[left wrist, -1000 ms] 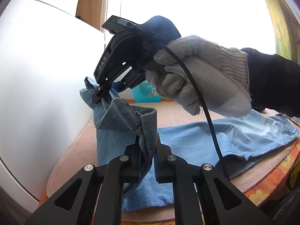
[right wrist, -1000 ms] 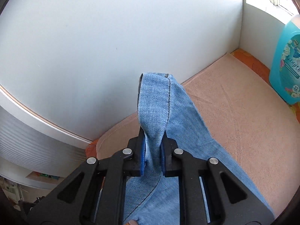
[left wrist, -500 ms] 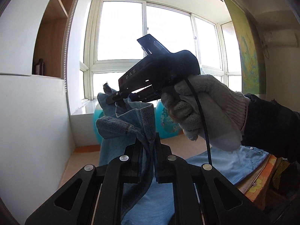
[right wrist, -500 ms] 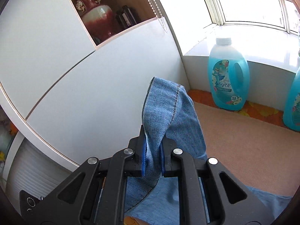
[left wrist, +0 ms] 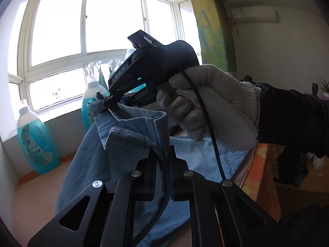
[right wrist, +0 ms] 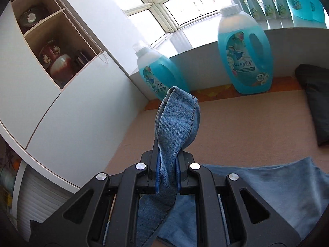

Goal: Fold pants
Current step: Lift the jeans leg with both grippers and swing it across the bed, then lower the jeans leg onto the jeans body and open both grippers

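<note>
The light blue denim pants (left wrist: 115,156) hang lifted by their leg ends above a peach-covered surface (right wrist: 257,127). My left gripper (left wrist: 163,158) is shut on one hem, the cloth bunched between its jaws. My right gripper (right wrist: 167,164) is shut on the other hem (right wrist: 178,115), which stands up past the jaws. In the left wrist view the right gripper (left wrist: 109,105), held by a gloved hand (left wrist: 207,105), pinches the cloth just beyond and above mine. The rest of the pants (right wrist: 277,187) lies flat below.
Two teal detergent bottles (right wrist: 244,57) (right wrist: 158,74) stand by the window sill at the far edge. A white cabinet (right wrist: 67,103) with shelf niches is on the left. A dark cushion (right wrist: 316,100) lies at the right. An orange flowered cover edge (left wrist: 259,168) marks the surface's side.
Both grippers have lifted the pant hems higher and tilted upward; the views now show the window and bottles instead of the white cabinet wall. Both stay shut on the cloth.
</note>
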A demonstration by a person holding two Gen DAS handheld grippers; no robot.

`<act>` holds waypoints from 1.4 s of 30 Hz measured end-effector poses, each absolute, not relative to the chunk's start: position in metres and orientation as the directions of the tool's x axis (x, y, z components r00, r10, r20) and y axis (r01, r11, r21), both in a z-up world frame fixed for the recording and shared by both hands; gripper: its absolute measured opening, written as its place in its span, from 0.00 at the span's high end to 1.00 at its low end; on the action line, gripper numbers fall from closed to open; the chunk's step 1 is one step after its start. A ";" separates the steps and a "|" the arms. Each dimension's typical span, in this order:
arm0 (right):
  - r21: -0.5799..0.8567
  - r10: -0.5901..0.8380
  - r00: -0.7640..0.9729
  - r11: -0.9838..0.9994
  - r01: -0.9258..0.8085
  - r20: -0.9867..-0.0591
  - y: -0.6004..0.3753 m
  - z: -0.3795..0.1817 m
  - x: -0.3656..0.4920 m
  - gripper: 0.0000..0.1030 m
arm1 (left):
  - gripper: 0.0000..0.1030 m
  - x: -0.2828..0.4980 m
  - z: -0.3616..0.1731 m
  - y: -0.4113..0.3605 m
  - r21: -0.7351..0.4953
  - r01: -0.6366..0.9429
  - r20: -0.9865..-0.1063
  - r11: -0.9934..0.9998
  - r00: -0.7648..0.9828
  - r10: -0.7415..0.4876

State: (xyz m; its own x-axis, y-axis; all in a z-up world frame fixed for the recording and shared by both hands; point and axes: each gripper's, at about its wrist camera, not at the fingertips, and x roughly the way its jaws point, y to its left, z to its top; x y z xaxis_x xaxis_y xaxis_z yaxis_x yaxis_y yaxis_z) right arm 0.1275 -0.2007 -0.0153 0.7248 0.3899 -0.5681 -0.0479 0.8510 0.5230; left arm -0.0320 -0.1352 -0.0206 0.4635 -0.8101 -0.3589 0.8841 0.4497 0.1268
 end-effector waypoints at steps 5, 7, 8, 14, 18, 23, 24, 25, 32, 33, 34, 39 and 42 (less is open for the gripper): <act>0.623 0.406 0.686 0.777 0.089 -0.605 -0.281 -0.090 0.099 0.88 | 0.92 -0.050 -0.059 -0.193 0.135 0.935 -0.498 0.328 0.350 -0.794; 0.644 0.421 0.667 0.756 0.116 -0.614 -0.296 -0.111 0.092 0.86 | 0.92 -0.056 -0.070 -0.205 0.140 0.943 -0.535 0.301 0.327 -0.779; 0.660 0.433 0.660 0.740 0.128 -0.614 -0.303 -0.121 0.089 0.82 | 0.92 -0.060 -0.073 -0.209 0.151 0.945 -0.546 0.290 0.324 -0.773; 0.701 0.479 0.635 0.698 0.143 -0.606 -0.325 -0.147 0.083 0.67 | 0.92 -0.070 -0.083 -0.217 0.186 0.950 -0.611 0.251 0.312 -0.728; 0.761 0.519 0.648 0.632 0.150 -0.558 -0.345 -0.152 0.082 0.55 | 0.92 -0.079 -0.088 -0.224 0.235 0.947 -0.632 0.218 0.319 -0.706; 0.732 0.497 0.630 0.659 0.174 -0.597 -0.354 -0.152 0.091 0.51 | 0.92 -0.082 -0.095 -0.229 0.285 0.940 -0.650 0.188 0.333 -0.683; 0.720 0.489 0.622 0.670 0.182 -0.612 -0.353 -0.153 0.094 0.50 | 0.92 -0.082 -0.094 -0.228 0.278 0.941 -0.649 0.192 0.332 -0.684; 0.710 0.484 0.612 0.679 0.188 -0.625 -0.351 -0.154 0.096 0.50 | 0.92 -0.082 -0.093 -0.227 0.270 0.943 -0.649 0.197 0.329 -0.686; 0.636 0.422 0.592 0.743 0.209 -0.686 -0.350 -0.157 0.088 0.50 | 0.92 -0.076 -0.084 -0.221 0.243 0.942 -0.627 0.232 0.335 -0.703; 0.643 0.425 0.596 0.736 0.210 -0.681 -0.352 -0.157 0.086 0.50 | 0.92 -0.073 -0.081 -0.218 0.218 0.944 -0.619 0.249 0.331 -0.712; 0.647 0.426 0.599 0.732 0.213 -0.678 -0.354 -0.156 0.084 0.49 | 0.92 -0.069 -0.076 -0.215 0.194 0.944 -0.606 0.269 0.331 -0.723; 0.669 0.453 0.578 0.705 0.233 -0.679 -0.356 -0.158 0.083 0.37 | 0.92 -0.057 -0.054 -0.199 0.115 0.942 -0.544 0.316 0.326 -0.773; 0.676 0.467 0.566 0.698 0.235 -0.679 -0.351 -0.158 0.082 0.37 | 0.92 -0.063 -0.049 -0.201 0.142 0.946 -0.528 0.291 0.321 -0.786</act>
